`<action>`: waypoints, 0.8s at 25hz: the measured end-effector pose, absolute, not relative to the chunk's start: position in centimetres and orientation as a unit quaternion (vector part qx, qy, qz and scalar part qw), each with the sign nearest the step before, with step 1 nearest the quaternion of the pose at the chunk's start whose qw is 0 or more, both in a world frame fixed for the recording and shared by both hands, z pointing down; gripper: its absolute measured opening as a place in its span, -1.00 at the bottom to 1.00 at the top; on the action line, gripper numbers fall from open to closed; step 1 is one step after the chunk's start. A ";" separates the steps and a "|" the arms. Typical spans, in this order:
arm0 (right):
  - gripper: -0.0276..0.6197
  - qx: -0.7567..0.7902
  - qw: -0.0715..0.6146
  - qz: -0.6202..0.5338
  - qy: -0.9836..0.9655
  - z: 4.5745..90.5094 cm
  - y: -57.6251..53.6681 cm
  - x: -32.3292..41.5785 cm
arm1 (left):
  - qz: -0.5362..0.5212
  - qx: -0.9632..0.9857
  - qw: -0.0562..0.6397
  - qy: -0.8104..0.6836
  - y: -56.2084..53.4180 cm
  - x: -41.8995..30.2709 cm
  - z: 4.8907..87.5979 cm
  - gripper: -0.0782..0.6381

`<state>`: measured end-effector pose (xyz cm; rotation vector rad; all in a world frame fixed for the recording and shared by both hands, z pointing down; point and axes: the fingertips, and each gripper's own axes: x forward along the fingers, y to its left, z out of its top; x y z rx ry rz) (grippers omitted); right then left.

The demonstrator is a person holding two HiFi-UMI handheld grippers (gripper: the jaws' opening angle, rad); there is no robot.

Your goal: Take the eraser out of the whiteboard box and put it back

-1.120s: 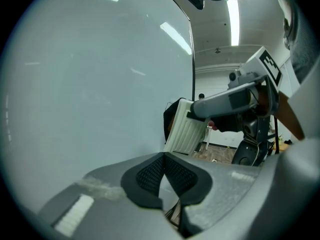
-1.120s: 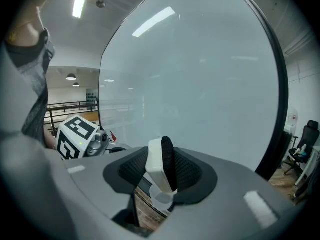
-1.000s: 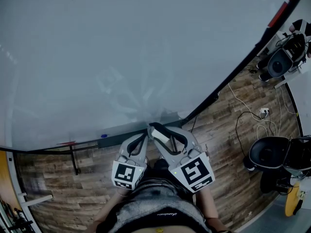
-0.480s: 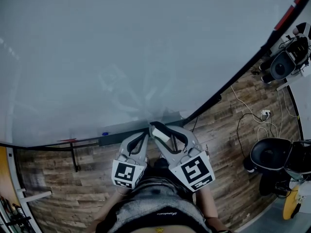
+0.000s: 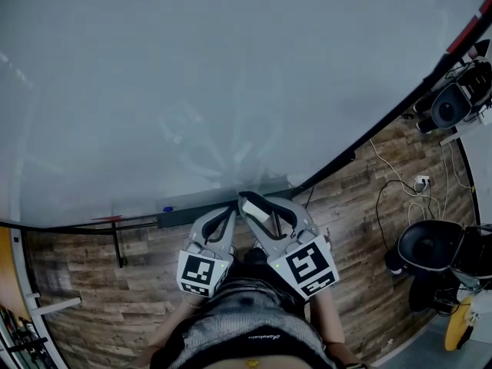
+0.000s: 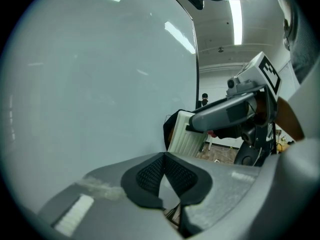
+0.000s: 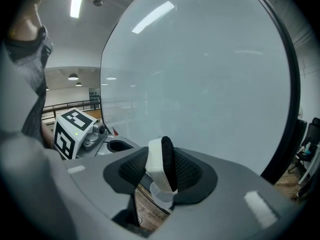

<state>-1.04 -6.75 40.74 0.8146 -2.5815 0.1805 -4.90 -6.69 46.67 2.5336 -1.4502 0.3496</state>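
**Between the right jaws: the eraser, held on edge at the whiteboard box**

Between the black mesh pads (image 7: 189, 171) of the right gripper (image 7: 161, 158) stands the eraser (image 7: 156, 168), on edge. Its white plastic back lies against one pad and its dark felt against the other. Both pads press on it, so the jaws stand part-way apart around its thickness. Its lower end pokes out beneath the pads, with wood floor (image 7: 148, 217) showing below.

The left gripper (image 6: 164, 155) has its pads (image 6: 149, 173) pressed together tip to tip, with nothing caught between them. From that gripper's camera the eraser shows as a white ribbed slab with a dark rim. It is clamped in the right gripper's grey fingers, just beside the left gripper and a little ahead of it.

In the head view the two grippers sit side by side with their tips close. They angle toward the whiteboard box (image 5: 201, 200), a long grey tray fixed along the lower edge of the whiteboard (image 5: 192, 75). The eraser hangs at the near rim of the box's right end; whether it touches the box cannot be told. A small blue piece (image 5: 166, 209) sits at the box's left end, and a thin red stick (image 5: 106, 221) lies farther left along the frame. Well off to the right, a black chair (image 5: 427, 241) and loose cables (image 5: 380, 198) rest on the floor.
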 end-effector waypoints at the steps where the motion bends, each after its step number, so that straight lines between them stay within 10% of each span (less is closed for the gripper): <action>1: -0.42 0.294 0.213 0.067 -0.929 41.0 -6.8 -1.0 | 0.119 0.857 0.101 -0.491 -6.8 -4.9 46.6 -0.78; 20: -0.42 0.292 0.247 0.108 -0.918 46.8 -7.9 -1.2 | 0.124 0.854 0.106 -0.494 -6.4 -5.5 47.0 -0.78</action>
